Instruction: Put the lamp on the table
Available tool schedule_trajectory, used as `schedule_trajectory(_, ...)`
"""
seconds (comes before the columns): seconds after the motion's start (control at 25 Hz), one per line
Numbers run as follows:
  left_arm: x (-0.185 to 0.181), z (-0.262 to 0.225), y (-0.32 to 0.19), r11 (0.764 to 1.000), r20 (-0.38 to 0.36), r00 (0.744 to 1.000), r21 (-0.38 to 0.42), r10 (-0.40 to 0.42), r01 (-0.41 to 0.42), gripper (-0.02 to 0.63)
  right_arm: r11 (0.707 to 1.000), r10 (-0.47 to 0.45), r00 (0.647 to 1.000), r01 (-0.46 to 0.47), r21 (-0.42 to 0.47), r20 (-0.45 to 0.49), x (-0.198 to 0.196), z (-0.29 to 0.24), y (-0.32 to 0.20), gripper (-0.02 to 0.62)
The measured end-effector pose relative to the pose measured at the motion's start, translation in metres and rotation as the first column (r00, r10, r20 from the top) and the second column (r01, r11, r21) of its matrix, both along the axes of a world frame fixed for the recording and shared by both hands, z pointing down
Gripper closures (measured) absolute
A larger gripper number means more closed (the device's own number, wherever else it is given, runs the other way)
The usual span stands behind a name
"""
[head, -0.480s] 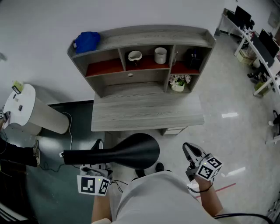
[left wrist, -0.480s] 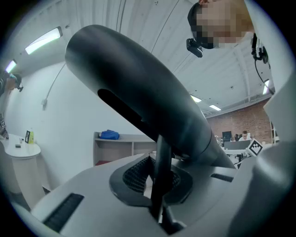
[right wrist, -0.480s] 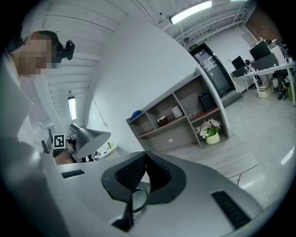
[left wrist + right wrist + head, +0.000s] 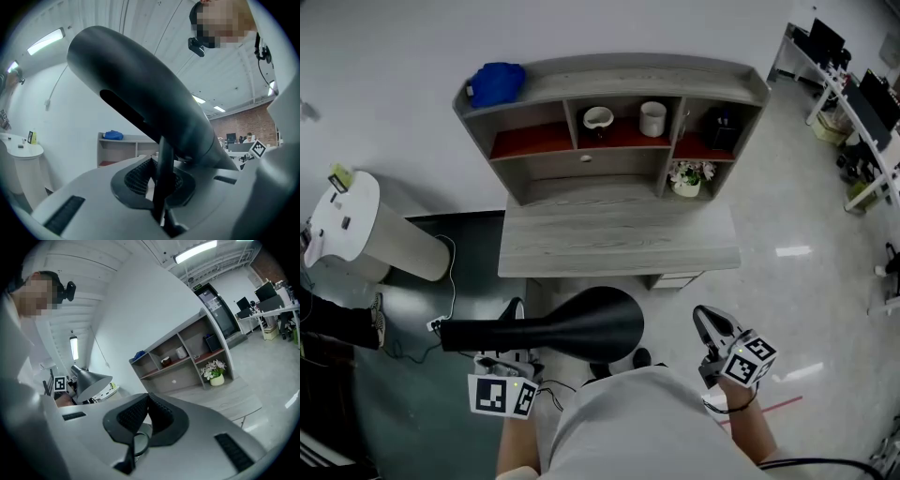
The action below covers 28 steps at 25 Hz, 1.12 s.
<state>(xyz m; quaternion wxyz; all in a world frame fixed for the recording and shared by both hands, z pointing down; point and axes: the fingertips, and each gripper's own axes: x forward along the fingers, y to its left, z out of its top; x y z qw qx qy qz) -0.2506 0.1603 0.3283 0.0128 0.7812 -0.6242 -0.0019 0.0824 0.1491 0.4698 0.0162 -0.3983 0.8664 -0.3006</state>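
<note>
The black lamp [image 4: 581,325] lies level in front of my chest, its wide shade to the right and its thin arm running left. My left gripper [image 4: 514,323] is shut on the lamp; in the left gripper view the pads [image 4: 140,176] clamp a thin black stem [image 4: 162,183] under the big shade [image 4: 140,98]. My right gripper [image 4: 711,326] is shut with nothing in it, off to the lamp's right. Its jaws meet in the right gripper view [image 4: 148,399], where the lamp [image 4: 91,380] shows far left. The grey wooden table [image 4: 619,242] stands ahead.
A shelf unit [image 4: 609,80] sits on the table's back, holding a blue cloth [image 4: 495,82], a bowl [image 4: 598,117], a white mug [image 4: 652,117], a dark item [image 4: 719,127] and a flower pot [image 4: 686,178]. A white round stand [image 4: 356,230] is at the left. Desks [image 4: 862,103] are far right.
</note>
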Motion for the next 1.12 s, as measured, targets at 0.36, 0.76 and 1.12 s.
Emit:
schedule_trajectory(0.36,0.001,-0.001,0.002,1.000,0.016,1.000,-0.003,-0.008,0.008,0.603,0.999,0.028,0.999,-0.026,-0.036,0.033,0.007,0.009,0.001,0.577)
schedule_trajectory(0.76,0.016,0.000,-0.006,0.999,0.014,0.999,-0.012,-0.036,0.036,0.603,0.999,0.008,0.999,-0.006,-0.035,0.042,0.029,0.016,-0.010,0.575)
schedule_trajectory(1.12,0.043,0.000,-0.028,0.997,-0.004,0.997,0.002,-0.074,0.074,0.603,0.999,-0.027,1.000,0.028,-0.046,0.015,0.069,0.022,-0.033,0.575)
